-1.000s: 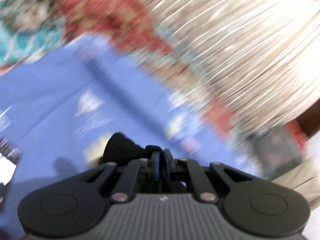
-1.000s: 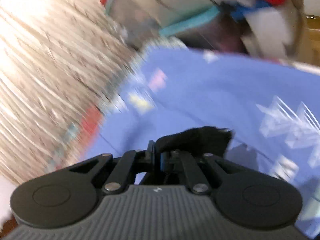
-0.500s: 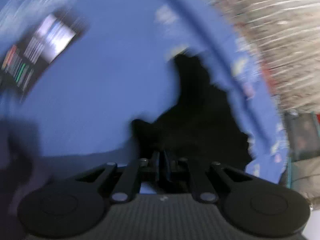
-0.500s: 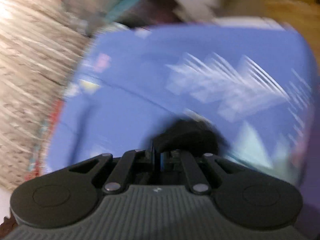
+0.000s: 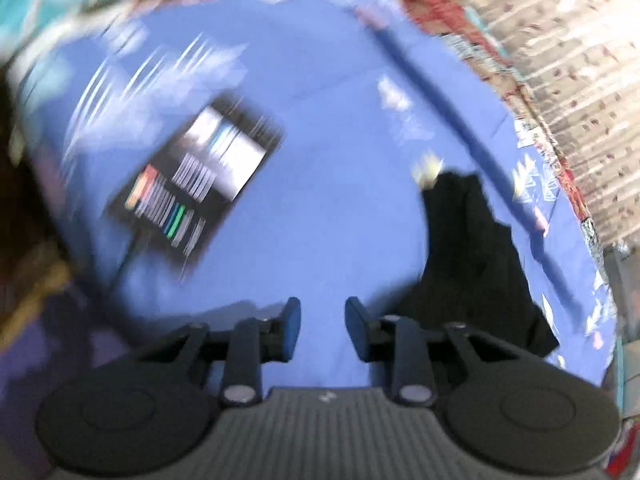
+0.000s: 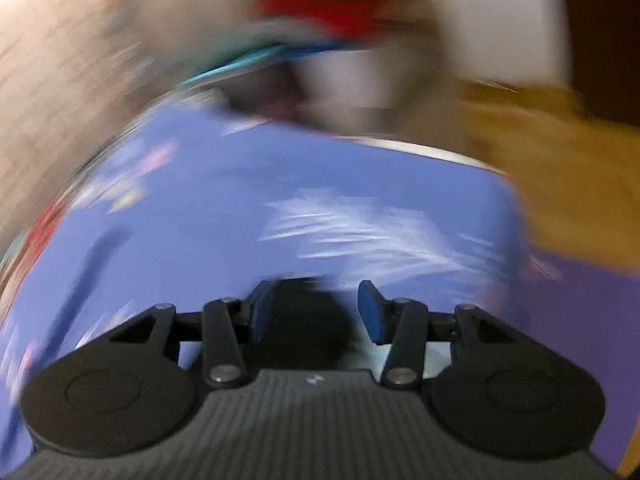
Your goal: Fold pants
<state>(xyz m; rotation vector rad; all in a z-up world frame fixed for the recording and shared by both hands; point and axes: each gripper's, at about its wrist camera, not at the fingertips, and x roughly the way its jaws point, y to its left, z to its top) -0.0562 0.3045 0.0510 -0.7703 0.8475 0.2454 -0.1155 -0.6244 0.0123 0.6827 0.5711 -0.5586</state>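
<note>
Now both sets of my fingers spread, gripping nothing: left gripper (image 5: pixel 318 330), right gripper (image 6: pixel 316 312); black pants (image 5: pixel 476 256) lower right on blue sheet (image 5: pixel 328 184); next regrip hem squarely, avoid sheet.

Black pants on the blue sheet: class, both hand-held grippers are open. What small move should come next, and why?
Probably move the left hand-held gripper right toward the black pants to regrasp an edge. Its jaws are open and empty over the blue sheet, and the pants lie bunched. The right hand-held gripper is open too.
</note>
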